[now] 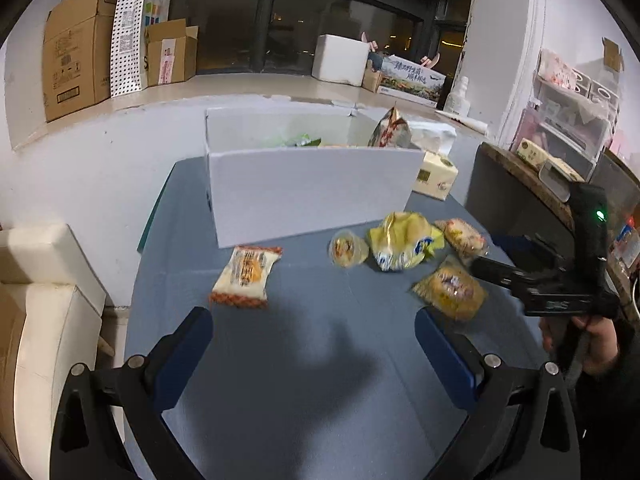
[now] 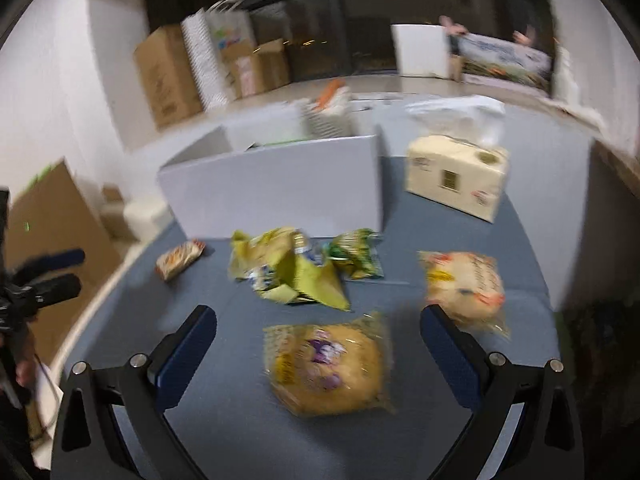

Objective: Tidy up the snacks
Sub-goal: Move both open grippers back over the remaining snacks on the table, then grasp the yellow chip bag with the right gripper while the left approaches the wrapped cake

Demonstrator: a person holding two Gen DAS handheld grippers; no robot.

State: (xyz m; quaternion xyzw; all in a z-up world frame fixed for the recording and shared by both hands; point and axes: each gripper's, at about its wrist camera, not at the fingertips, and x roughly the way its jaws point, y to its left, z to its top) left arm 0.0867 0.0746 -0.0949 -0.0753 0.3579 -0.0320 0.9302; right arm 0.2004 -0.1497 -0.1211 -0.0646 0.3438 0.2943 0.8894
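Observation:
My left gripper [image 1: 314,320] is open above bare blue tabletop [image 1: 304,380]. Ahead of its left finger lies an orange-and-white packet [image 1: 245,276]. Further right are a small cup snack [image 1: 348,249], a crumpled yellow bag [image 1: 404,240] and two bread packets [image 1: 452,286] [image 1: 464,236]. The white box [image 1: 312,188] behind them holds some snacks. My right gripper [image 2: 318,320] is open, and the yellow bread packet [image 2: 328,364] lies between its fingers. A pale bread packet [image 2: 464,288] touches its right finger. The yellow bag [image 2: 288,268] and a green packet [image 2: 356,256] lie ahead.
A tissue box [image 2: 456,172] stands right of the white box [image 2: 280,188]. A dark cabinet [image 1: 504,200] borders the table's right side, and a cream seat [image 1: 44,300] its left. Cardboard boxes [image 1: 76,52] sit on the window ledge. A hand [image 1: 596,340] holds the right gripper.

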